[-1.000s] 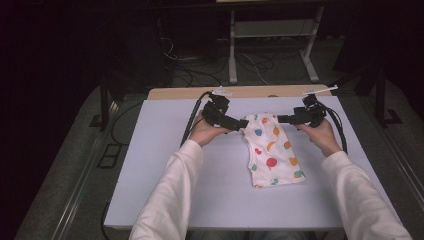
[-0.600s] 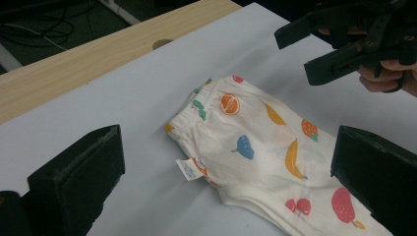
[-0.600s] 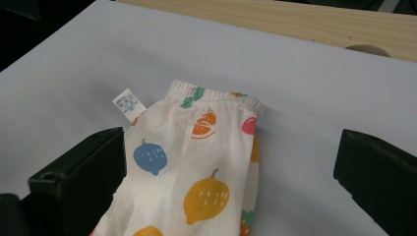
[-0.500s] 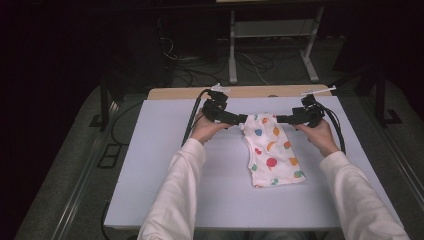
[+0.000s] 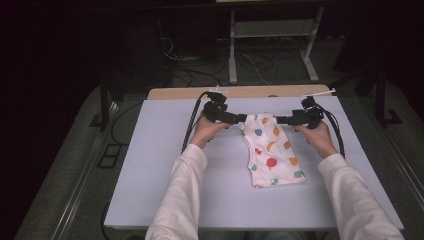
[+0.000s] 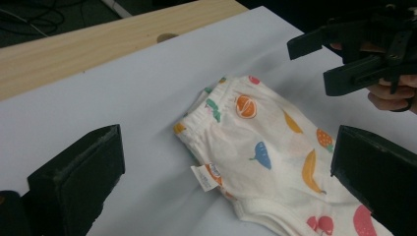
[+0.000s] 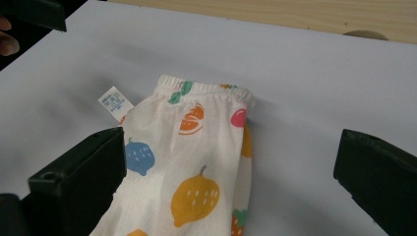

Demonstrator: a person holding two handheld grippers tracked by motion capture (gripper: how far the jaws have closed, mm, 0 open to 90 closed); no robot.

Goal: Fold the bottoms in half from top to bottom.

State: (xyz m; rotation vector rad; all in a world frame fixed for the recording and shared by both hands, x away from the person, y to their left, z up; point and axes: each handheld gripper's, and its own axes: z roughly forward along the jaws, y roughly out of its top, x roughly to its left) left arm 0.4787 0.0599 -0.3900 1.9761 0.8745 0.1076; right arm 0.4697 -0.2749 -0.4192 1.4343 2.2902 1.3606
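The small white cotton garment printed with coloured fruit (image 5: 271, 150) is lying folded on the pale lilac tabletop (image 5: 150, 165), its elastic waistband towards the bare wooden strip (image 5: 250, 92). Since a second ago both tools are backing off that waistband: the left tool (image 5: 239, 119) and right tool (image 5: 284, 120), jaws apart and holding nothing, are now flanking it, suggesting a fold just released

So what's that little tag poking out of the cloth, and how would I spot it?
Start at the white table; between the two tongs lies a folded white garment printed with fruit. Along its edge near the elastic waistband, a small white care label sticks out flat on the table, the one plain piece carrying tiny print, not fruit.
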